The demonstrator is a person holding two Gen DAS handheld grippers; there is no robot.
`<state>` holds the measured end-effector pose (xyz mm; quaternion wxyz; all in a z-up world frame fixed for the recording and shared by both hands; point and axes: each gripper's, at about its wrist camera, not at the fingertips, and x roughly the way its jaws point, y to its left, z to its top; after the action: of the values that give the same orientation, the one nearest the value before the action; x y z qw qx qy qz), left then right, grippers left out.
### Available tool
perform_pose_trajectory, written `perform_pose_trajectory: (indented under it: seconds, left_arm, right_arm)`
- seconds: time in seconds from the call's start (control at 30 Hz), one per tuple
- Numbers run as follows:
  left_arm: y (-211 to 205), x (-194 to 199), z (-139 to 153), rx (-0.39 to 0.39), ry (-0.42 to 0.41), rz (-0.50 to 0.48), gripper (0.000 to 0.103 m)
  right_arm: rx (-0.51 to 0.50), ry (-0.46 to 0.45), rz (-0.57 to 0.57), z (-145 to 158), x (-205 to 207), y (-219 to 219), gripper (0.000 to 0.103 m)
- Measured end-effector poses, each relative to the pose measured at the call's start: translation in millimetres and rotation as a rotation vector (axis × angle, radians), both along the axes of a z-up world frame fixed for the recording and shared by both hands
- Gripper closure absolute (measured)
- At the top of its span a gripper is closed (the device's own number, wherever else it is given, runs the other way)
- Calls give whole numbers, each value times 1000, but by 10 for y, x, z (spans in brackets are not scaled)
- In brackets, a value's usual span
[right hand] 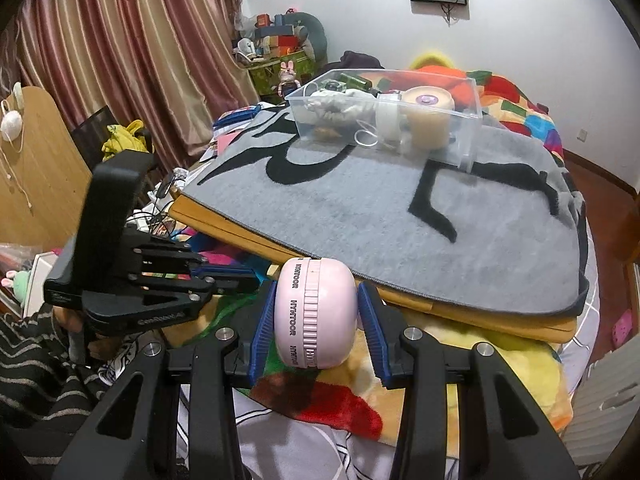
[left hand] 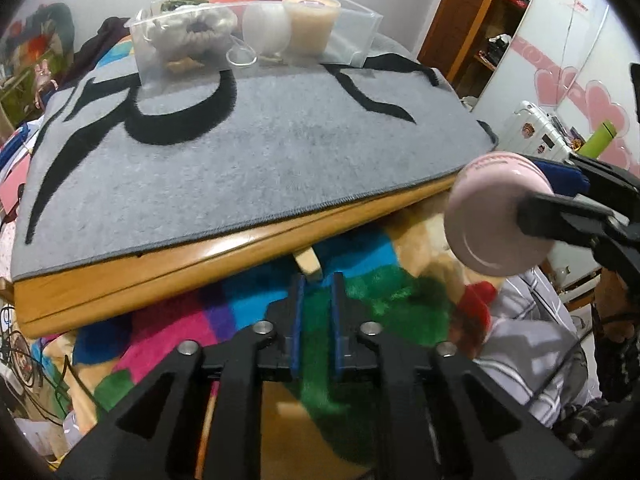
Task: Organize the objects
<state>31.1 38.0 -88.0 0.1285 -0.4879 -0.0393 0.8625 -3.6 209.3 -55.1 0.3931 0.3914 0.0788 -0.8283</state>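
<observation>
My right gripper (right hand: 316, 316) is shut on a pink round case (right hand: 316, 316) and holds it in the air before the near edge of the board; the case also shows in the left wrist view (left hand: 496, 212). My left gripper (left hand: 318, 308) is nearly shut and empty, low over the colourful blanket; it shows at the left of the right wrist view (right hand: 240, 280). A clear plastic box (right hand: 468, 120) stands at the far side of the grey mat (left hand: 256, 160). It holds a beige tape roll (left hand: 312, 20), a white round object (left hand: 266, 24) and a grey-white scrunchie (left hand: 192, 28).
The grey mat (right hand: 360, 216) with black markings covers a wooden board (left hand: 160, 276) lying on a bed with a colourful blanket (left hand: 224, 320). Curtains (right hand: 120, 40) hang on the left. A white suitcase (left hand: 536, 128) and a wardrobe stand at the right.
</observation>
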Motion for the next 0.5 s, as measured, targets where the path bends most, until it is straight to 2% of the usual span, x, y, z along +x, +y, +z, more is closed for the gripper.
perform_pose_trajectory:
  seconds: [0.07, 0.2, 0.23, 0.27, 0.5]
  left_arm:
    - [3, -58, -31, 17, -16, 4, 75]
    - [8, -176, -85, 36, -36, 25, 75]
    - [10, -197, -104, 45, -42, 27, 78]
    - [11, -203, -114, 46, -39, 30, 91]
    - [48, -166, -108, 16, -22, 12, 93]
  right_arm:
    - [-5, -3, 2, -3, -5, 4, 65]
    - [-6, 1, 4, -7, -1, 22, 65]
    - [-7, 0, 2, -12, -7, 29, 65]
    - [-8, -2, 1, -17, -13, 33, 65]
    - [-24, -7, -3, -29, -58, 54, 65]
